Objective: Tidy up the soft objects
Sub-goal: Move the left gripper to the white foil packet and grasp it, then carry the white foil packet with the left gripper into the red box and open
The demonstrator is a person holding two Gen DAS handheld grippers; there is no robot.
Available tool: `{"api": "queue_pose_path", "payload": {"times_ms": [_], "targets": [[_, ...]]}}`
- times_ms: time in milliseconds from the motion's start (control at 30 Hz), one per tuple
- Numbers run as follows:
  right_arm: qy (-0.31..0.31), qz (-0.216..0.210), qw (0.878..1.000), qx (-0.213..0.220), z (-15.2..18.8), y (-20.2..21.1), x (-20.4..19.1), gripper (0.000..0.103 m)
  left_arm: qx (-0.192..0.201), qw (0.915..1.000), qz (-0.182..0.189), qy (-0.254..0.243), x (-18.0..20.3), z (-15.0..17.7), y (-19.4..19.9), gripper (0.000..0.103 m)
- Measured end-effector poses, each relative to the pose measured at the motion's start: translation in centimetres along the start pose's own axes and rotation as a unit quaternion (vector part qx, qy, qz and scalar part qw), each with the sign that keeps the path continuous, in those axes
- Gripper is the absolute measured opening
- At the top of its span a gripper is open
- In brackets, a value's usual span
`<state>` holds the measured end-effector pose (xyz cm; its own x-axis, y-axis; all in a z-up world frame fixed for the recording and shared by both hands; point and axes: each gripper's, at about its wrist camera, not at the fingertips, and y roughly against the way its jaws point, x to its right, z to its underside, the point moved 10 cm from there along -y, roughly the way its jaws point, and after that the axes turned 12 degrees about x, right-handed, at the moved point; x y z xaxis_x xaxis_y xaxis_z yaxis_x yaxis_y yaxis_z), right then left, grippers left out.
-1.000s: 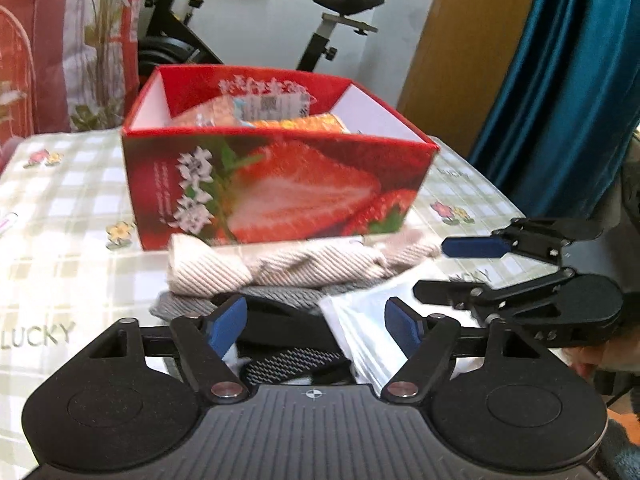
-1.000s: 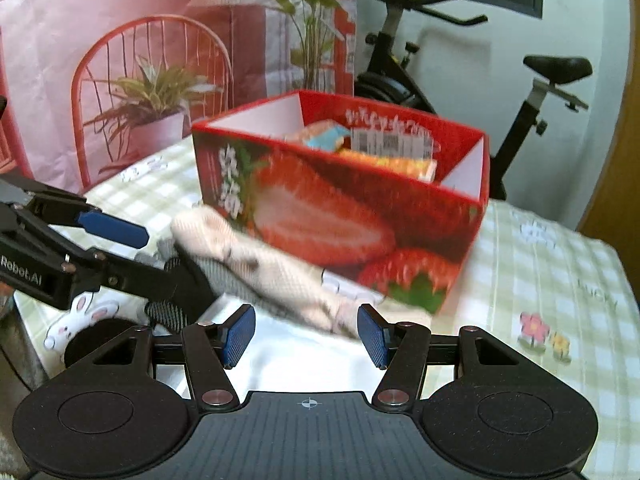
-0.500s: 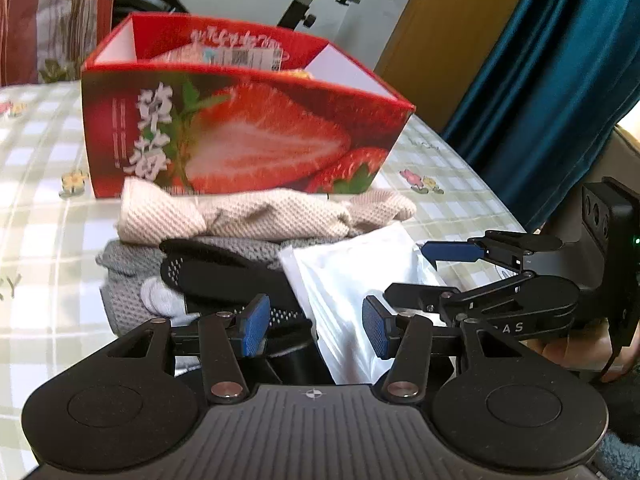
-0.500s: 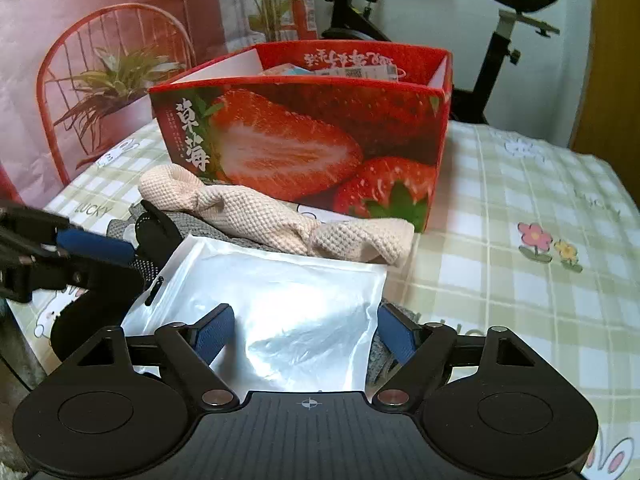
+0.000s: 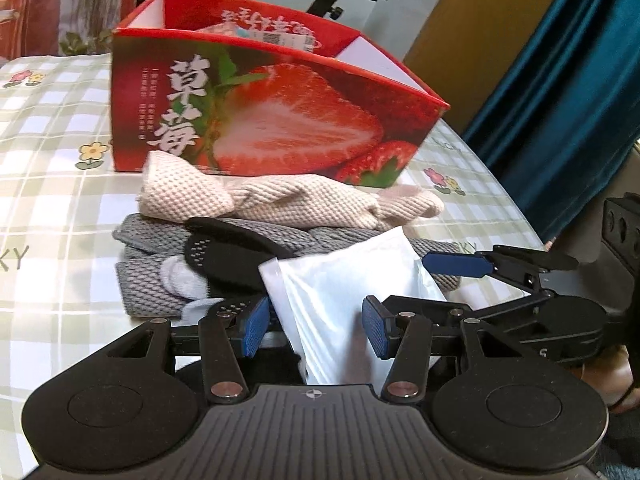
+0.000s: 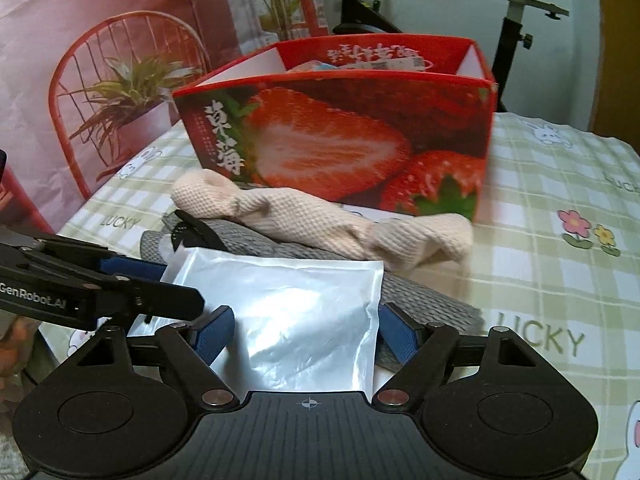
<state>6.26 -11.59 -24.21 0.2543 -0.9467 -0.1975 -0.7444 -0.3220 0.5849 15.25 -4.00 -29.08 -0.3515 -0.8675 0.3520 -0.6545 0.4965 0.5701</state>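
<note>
Both grippers frame the white pouch [image 6: 296, 312], neither pressing it.
Left gripper [image 5: 316, 326] stands half-open after narrowing; right gripper [image 6: 304, 334], just widened, must close before lifting toward the box [image 6: 360, 136].

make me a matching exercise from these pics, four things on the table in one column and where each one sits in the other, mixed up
Things:
1. strawberry box
2. beige knit cloth
3. grey knit cloth
4. white plastic pouch

Places:
A. lowest layer of the pile, flat on the checked tablecloth
B. on top of the pile, nearest the cameras, between the fingers of the right gripper
C. farthest back, upright, open at the top
D. twisted lengthwise along the foot of the box

Pairs: 1-C, 2-D, 3-A, 4-B
</note>
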Motion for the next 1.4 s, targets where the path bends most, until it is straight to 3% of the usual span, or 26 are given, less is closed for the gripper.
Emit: {"api": "queue_pose_path", "payload": {"times_ms": [467, 1100, 1267, 1333, 1400], "targets": [[0.028, 0.015, 0.999, 0.018, 1.0, 0.2, -0.9, 0.076, 0.006, 0.9986, -0.016, 0.051, -3.0, 0.6, 1.8, 0.052], [0.004, 0.006, 0.999, 0.033, 1.9, 0.9, -0.4, 0.071, -0.026, 0.9983, 0.023, 0.047, -1.4, 2.9, -0.1, 0.052], [0.003, -0.008, 1.000, 0.029, 1.8, 0.5, -0.9, 0.070, -0.018, 0.9982, 0.033, 0.046, -1.0, 2.5, -0.6, 0.043], [0.006, -0.006, 1.000, 0.029, 1.7, 0.4, -0.9, 0.068, -0.008, 0.9984, 0.032, 0.045, -1.1, 2.1, -0.4, 0.030], [0.009, -0.005, 0.999, 0.033, 1.3, 0.6, -0.9, 0.062, 0.002, 0.9982, 0.036, 0.048, -1.1, 1.7, -0.2, 0.025]]}}
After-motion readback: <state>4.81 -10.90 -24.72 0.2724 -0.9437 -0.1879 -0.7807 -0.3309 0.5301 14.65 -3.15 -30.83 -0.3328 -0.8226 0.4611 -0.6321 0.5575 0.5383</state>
